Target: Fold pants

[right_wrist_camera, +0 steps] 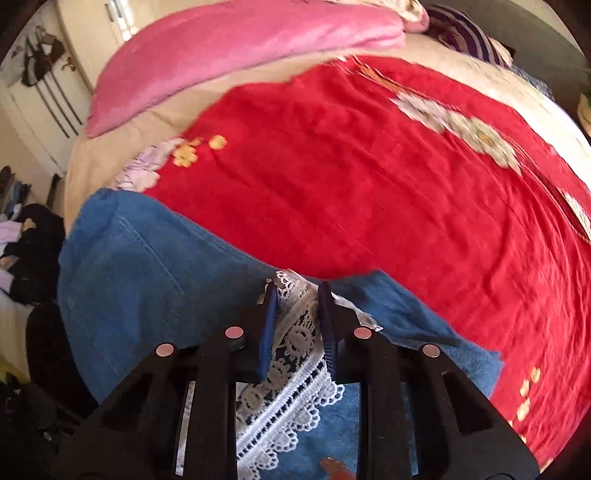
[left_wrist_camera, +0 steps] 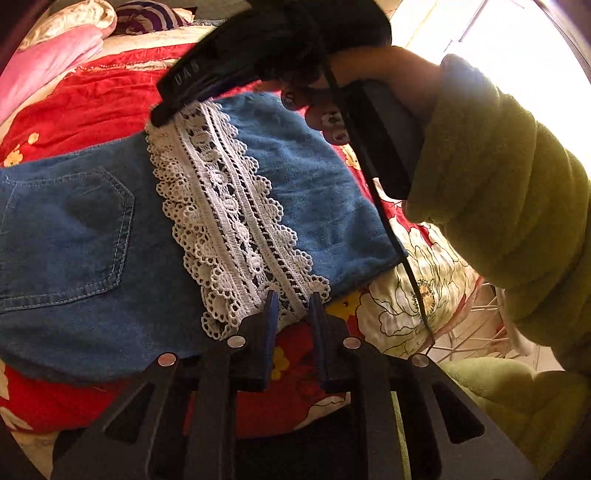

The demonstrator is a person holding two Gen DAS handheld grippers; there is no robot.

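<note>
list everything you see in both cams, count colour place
pants: 1, blue denim, folded on the bed
lace trim: 1 band, white, across the pants' leg end
bedspread: 1, red with flowers, under the pants
blanket: 1, pink, at the bed's far side
striped pillow: 1, purple and white, beyond the blanket
clothes pile: 1, dark and pale, beside the bed
sleeve: 1, green, on the person's right arm
left claw: 1, black, open at the lace's near end
right claw: 1, black, open over the lace's far end
</note>
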